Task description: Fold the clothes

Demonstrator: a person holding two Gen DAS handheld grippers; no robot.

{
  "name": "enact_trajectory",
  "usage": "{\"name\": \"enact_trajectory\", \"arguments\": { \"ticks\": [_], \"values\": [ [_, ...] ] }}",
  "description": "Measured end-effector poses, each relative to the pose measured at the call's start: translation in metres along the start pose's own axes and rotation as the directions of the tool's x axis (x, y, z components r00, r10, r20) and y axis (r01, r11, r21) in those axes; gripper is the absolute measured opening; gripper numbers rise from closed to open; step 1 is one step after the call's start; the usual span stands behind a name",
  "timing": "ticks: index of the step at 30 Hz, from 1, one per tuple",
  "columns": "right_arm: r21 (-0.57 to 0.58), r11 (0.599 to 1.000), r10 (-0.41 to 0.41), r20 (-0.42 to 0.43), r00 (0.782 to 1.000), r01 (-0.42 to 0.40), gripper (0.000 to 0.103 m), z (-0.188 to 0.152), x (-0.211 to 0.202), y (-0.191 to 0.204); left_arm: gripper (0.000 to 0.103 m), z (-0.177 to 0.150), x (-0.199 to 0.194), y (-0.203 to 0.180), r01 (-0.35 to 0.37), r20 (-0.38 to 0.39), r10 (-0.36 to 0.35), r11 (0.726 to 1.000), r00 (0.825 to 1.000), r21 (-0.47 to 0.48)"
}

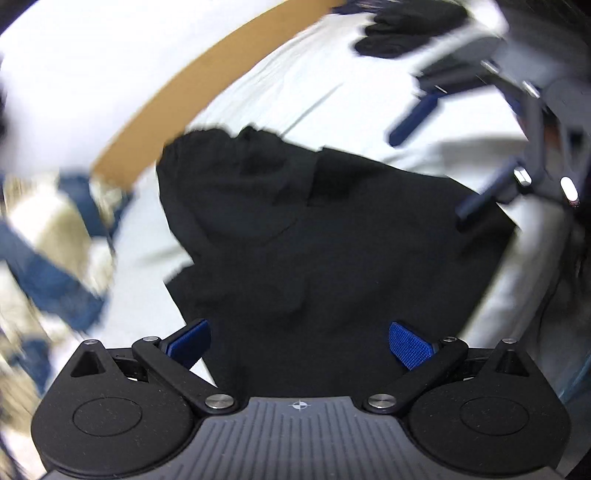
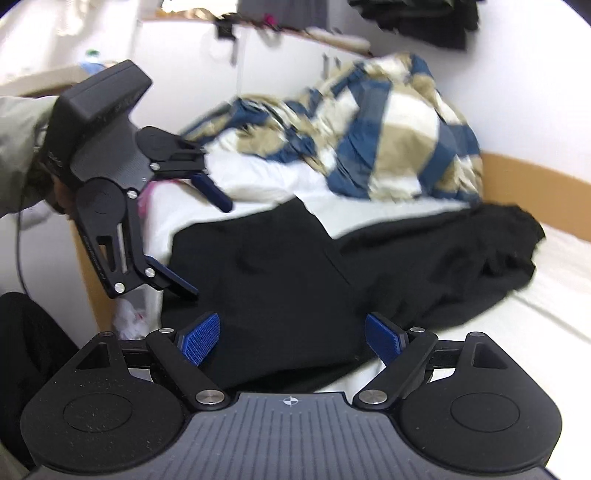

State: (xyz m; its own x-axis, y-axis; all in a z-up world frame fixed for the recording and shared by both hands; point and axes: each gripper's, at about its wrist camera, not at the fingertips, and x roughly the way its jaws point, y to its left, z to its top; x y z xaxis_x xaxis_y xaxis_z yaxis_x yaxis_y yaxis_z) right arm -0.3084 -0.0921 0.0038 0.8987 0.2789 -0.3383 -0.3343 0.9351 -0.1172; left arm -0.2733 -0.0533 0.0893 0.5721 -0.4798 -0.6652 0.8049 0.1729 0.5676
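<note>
A black garment (image 1: 314, 236) lies crumpled and partly flattened on the white sheet (image 1: 295, 92) of a bed. In the left wrist view my left gripper (image 1: 299, 343) hovers over its near edge, its blue pads (image 1: 410, 345) wide apart with nothing pinched. My right gripper (image 1: 443, 162) shows at the upper right, also spread, above the cloth's right edge. In the right wrist view the same black garment (image 2: 295, 266) spreads ahead. The right gripper (image 2: 291, 339) stands open over its near edge. The left gripper (image 2: 208, 247) stands open at the cloth's left corner.
A blue, beige and white checked duvet (image 2: 369, 140) is bunched at the bed's far end. A wooden bed rail (image 2: 535, 184) runs along the wall. A dark pile of clothes (image 1: 406, 29) lies further along the sheet. A person's sleeve (image 2: 18, 147) is at the left.
</note>
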Motion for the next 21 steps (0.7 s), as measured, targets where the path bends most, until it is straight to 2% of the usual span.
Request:
{"name": "enact_trajectory", "arguments": {
  "ticks": [2,5,7,13,15,19,21],
  "values": [
    [-0.079,0.997,-0.016,0.015,1.0,0.017,0.088,-0.005,-0.007,0.009,0.102,-0.004,-0.007,-0.013,-0.013,0.001,0.013,0.993,1.0,0.114],
    [-0.224,0.972,-0.065,0.016,0.998,0.067,0.088,-0.016,-0.021,0.025,0.102,-0.011,-0.011,-0.026,-0.031,-0.025,0.036,0.98,0.999,0.199],
    [-0.283,0.952,-0.112,0.03,0.993,0.116,0.087,-0.021,-0.025,0.034,0.102,-0.016,-0.007,-0.028,-0.068,-0.029,0.076,0.975,0.997,0.212],
    [-0.338,0.937,-0.091,-0.005,0.996,0.083,0.086,-0.021,-0.033,0.05,0.103,-0.028,0.006,-0.039,-0.11,-0.041,0.122,0.969,0.992,0.22],
    [-0.381,0.92,-0.094,-0.003,0.996,0.085,0.086,-0.021,-0.034,0.06,0.103,-0.032,0.01,-0.041,-0.118,-0.019,0.126,0.965,0.992,0.235],
    [-0.541,0.834,-0.139,-0.01,0.99,0.111,0.086,-0.026,-0.023,0.084,0.103,-0.034,0.011,-0.037,-0.114,-0.005,0.118,0.97,0.993,0.215],
    [-0.604,0.789,-0.161,-0.024,0.987,0.114,0.084,-0.029,-0.015,0.093,0.103,-0.035,0.009,-0.034,-0.139,0.013,0.139,0.969,0.99,0.206]
  ]
}}
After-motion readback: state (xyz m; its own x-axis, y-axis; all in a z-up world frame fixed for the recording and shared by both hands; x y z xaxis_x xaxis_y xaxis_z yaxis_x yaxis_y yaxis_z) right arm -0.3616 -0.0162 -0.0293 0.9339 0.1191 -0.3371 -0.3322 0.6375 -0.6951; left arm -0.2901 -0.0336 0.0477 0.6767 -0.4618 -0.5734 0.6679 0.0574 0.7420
